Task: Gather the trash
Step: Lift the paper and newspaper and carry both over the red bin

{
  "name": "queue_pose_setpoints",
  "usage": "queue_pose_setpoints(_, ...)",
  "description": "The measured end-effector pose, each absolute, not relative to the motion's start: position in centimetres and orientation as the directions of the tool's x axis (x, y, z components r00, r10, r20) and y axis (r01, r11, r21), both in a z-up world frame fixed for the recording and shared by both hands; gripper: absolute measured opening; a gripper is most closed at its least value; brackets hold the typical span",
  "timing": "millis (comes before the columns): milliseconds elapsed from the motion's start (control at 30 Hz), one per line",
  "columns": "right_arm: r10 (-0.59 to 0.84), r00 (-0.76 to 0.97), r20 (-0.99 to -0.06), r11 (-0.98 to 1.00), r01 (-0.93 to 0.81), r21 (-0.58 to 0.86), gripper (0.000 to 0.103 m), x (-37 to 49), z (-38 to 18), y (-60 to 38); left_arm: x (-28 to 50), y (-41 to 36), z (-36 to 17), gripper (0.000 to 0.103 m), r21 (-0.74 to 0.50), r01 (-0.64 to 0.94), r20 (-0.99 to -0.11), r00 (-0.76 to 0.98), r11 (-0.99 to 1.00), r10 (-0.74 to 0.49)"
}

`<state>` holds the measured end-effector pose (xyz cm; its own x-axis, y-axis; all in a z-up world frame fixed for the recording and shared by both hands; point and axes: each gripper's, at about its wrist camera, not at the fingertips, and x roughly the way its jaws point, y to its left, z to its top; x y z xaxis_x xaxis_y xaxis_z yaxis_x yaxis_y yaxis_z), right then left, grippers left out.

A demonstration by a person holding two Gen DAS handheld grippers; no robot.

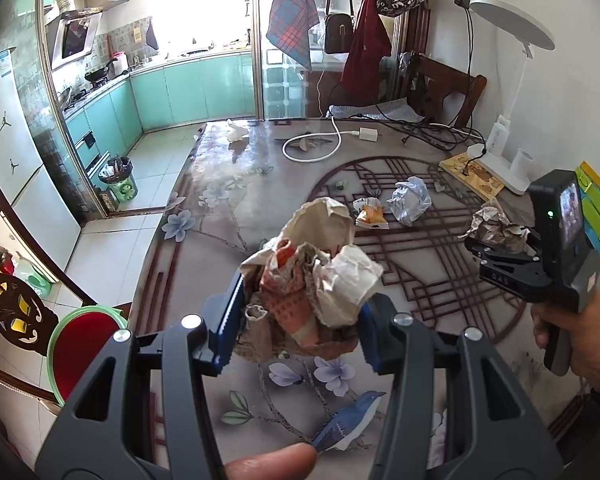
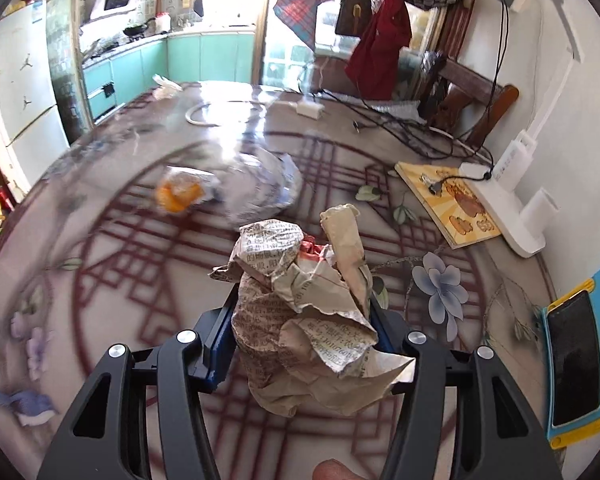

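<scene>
In the left wrist view we hold the left gripper point(image 1: 300, 312) at the lower middle of the frame, its blue ribbed pads clamped on a wad of crumpled wrappers point(image 1: 320, 276): soft cream paper, an orange-checked sheet and brown scraps, bunched into a loose, springy lump above the table point(image 1: 204, 184). The tabletop is glossy, printed with pale flowers and a maroon lattice. Right of centre lie two pieces we have not yet gathered: a small orange snack packet point(image 1: 371, 213) and, just beside it, a crinkled silvery foil ball point(image 1: 410, 199). At the far right edge our other hand point(image 1: 572, 340) grips the right gripper's handle. A lined waste bin point(image 1: 118, 176) stands on the kitchen floor at centre left.

In the right wrist view the right gripper point(image 2: 302, 320) sits at the bottom centre, closed on a crumpled newspaper wad point(image 2: 300, 304), stiff, grey-brown, covered in fine print, with a rolled tan strip jutting up. The snack packet point(image 2: 180, 192) and foil ball point(image 2: 268, 184) appear blurred in the upper-left middle. At the right edge we see a phone point(image 2: 572, 360) in a bright case.

We judge that we are mid-collection, both tongs loaded. Next, we think, comes carrying the wads to a bin without loosening either grip, since such light crumpled paper could spring free.
</scene>
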<state>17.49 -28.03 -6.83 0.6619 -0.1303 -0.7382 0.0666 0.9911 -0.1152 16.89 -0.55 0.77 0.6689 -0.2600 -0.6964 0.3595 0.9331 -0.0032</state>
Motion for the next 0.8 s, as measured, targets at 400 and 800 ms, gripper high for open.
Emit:
queue_pose_setpoints(400, -0.007, 0.720, -0.694, 0.998, -0.035, -0.047, 0.055, 13.0, -2.1, -19.8, 15.7, 3.4, 1.6, 0.049, 0.008, 0.294, -0.671, 0.710, 0.956, -0.213)
queue_pose_setpoints(800, 0.107, 0.714, -0.692, 0.983, -0.178, -0.032, 0.055, 13.5, -1.0, -9.9, 17.3, 11.7, 1.4, 0.050, 0.007, 0.125, -0.678, 0.730, 0.992, -0.087)
